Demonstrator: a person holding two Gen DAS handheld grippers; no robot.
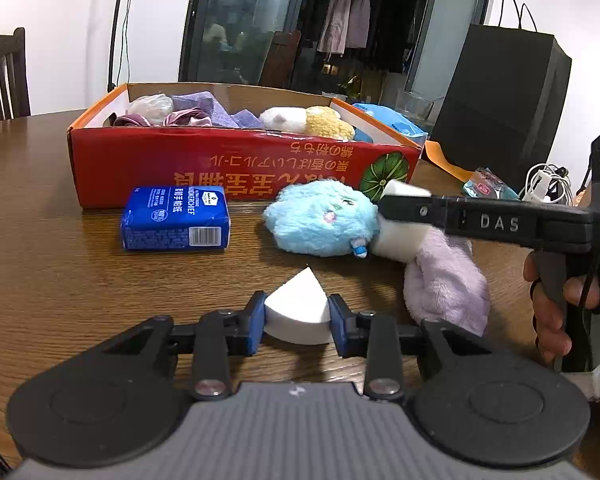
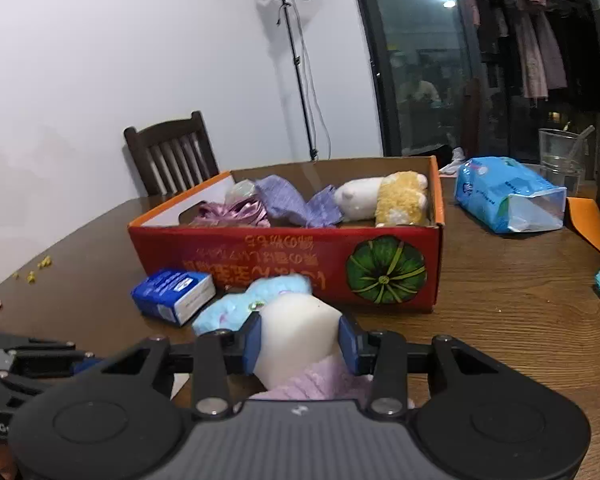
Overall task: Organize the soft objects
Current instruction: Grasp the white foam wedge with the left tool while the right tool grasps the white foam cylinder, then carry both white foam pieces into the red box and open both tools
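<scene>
The left tongs (image 1: 298, 322) pinch a white wedge-shaped foam sponge (image 1: 296, 312) resting on the brown wooden desk (image 1: 80, 280). The right tongs (image 2: 300, 344) clamp a white foam block (image 2: 298, 334) beside the fluffy blue plush toy (image 1: 320, 218), before the red cardboard box (image 1: 220, 160).

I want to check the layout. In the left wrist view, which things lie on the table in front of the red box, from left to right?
Blue tissue pack → white wedge sponge → blue fluffy toy → purple fluffy cloth.

Both grippers: black linkage arms, silver screws, blue pads on the jaws, ribbed grey housing behind; right gripper (image 1: 404, 206) lettered "DAS".
</scene>
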